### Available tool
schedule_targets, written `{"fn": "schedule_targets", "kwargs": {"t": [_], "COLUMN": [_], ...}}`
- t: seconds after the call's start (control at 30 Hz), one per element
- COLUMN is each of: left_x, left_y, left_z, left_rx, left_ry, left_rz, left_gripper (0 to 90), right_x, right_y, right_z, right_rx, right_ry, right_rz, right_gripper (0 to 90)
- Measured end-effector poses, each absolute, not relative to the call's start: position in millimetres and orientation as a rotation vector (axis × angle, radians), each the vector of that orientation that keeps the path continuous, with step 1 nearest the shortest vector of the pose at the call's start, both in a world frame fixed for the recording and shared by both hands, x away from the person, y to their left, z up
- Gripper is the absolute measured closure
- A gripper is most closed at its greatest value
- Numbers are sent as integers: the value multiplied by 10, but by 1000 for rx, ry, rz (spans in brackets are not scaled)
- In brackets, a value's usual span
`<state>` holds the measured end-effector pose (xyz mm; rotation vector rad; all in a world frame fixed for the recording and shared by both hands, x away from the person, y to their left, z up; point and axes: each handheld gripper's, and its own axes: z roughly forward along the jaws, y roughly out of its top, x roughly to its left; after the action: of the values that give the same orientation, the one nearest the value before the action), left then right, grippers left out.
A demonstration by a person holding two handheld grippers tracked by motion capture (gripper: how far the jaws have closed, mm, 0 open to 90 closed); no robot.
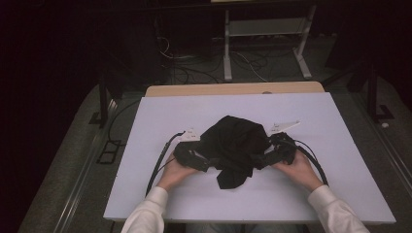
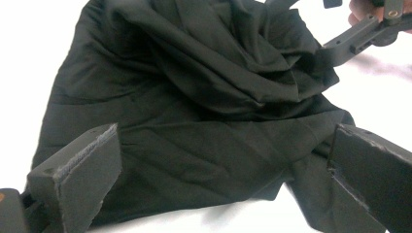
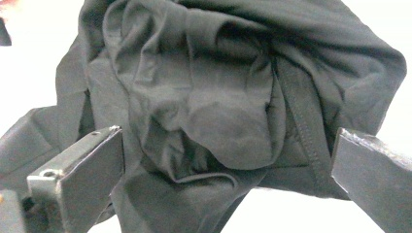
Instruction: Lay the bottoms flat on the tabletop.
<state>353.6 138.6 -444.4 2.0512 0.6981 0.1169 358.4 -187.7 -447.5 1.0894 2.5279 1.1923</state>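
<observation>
So the black cloth [image 1: 233,148] was sitting bunched up in a heap around the middle of the white surface [image 1: 145,194], a bit toward the person's side, with one loose corner trailing out toward the near edge. The left gripper [image 1: 206,162] was right up against the cloth's left side and the right gripper [image 1: 265,159] was against its right side, so the pile sat between the two. In the left gripper view its jaws were spread wide, with the cloth [image 2: 194,111] lying flat and creased between and past them, nothing pinched; the other gripper's [image 2: 326,50] jaw poked into the folds at the top right there. Same deal in the right gripper view: jaws wide apart, not clamping anything, with a lumpy wad of cloth [image 3: 218,107] and a stitched hem right in front. Both hands, left [image 1: 175,174] and right [image 1: 300,170], rested on the surface in white sleeves. A cable looped off each gripper across the surface.
</observation>
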Motion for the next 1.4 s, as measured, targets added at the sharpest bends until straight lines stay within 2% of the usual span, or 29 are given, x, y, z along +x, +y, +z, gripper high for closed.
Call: {"fn": "schedule_targets", "kwargs": {"t": [0.13,0.23,0.33,0.47,0.5,0.53,0.57,0.6,0.63,0.67,0.7,0.73,0.77,0.8,0.93,0.97,1.0,1.03,1.07,1.13,1.23,1.4], "left_x": [3540,3545,3534,3537,3537,3543,3543,3564,3564,3581,3581,3583,3583,3580,3588,3588,3596,3602,3628,3651,3693,3719], "left_y": [1282,1201,1110,1021,1021,997,997,990,990,991,991,990,990,991,975,975,975,979,999,1020,1070,1219], "left_z": [-4502,-4541,-4564,-4601,-4601,-4606,-4606,-4598,-4598,-4592,-4592,-4595,-4595,-4598,-4593,-4593,-4588,-4586,-4589,-4584,-4539,-4404], "left_rx": [2108,2163,2205,2236,2236,2239,2239,2231,2231,2219,2219,2216,2216,2215,2220,2220,2222,2219,2203,2194,2185,2122], "left_ry": [691,683,657,642,642,647,647,650,650,639,639,613,613,597,604,604,614,621,641,658,698,735], "left_rz": [104,84,100,115,115,132,132,130,130,142,142,163,163,176,223,223,239,245,246,235,211,229], "left_gripper": [0,0,0,0,0,6,24,48,67,98,133,163,192,268,440,486,544,544,635,712,763,790], "right_x": [3600,3604,3605,3603,3603,3604,3604,3605,3605,3614,3614,3621,3621,3626,3650,3650,3669,3669,3688,3700,3704,3712], "right_y": [-1865,-1866,-1855,-1845,-1845,-1844,-1844,-1845,-1845,-1855,-1855,-1866,-1866,-1877,-1903,-1903,-1924,-1924,-1941,-1959,-1988,-2207], "right_z": [-4501,-4505,-4507,-4504,-4504,-4503,-4503,-4501,-4501,-4501,-4501,-4496,-4496,-4491,-4487,-4487,-4488,-4488,-4494,-4489,-4463,-4305], "right_rx": [1108,1109,1093,1099,1099,1097,1097,1106,1106,1111,1111,1133,1133,1141,1170,1170,1196,1196,1213,1227,1236,1308], "right_ry": [2539,2552,2543,2540,2540,2537,2537,2535,2535,2541,2541,2540,2540,2541,2554,2554,2559,2559,2565,2565,2551,2447], "right_rz": [1183,1199,1208,1230,1230,1248,1248,1253,1253,1281,1281,1295,1295,1313,1322,1322,1331,1331,1322,1307,1314,1408], "right_gripper": [15,137,161,260,260,328,328,381,381,460,460,524,524,575,700,700,759,759,800,823,831,841]}}
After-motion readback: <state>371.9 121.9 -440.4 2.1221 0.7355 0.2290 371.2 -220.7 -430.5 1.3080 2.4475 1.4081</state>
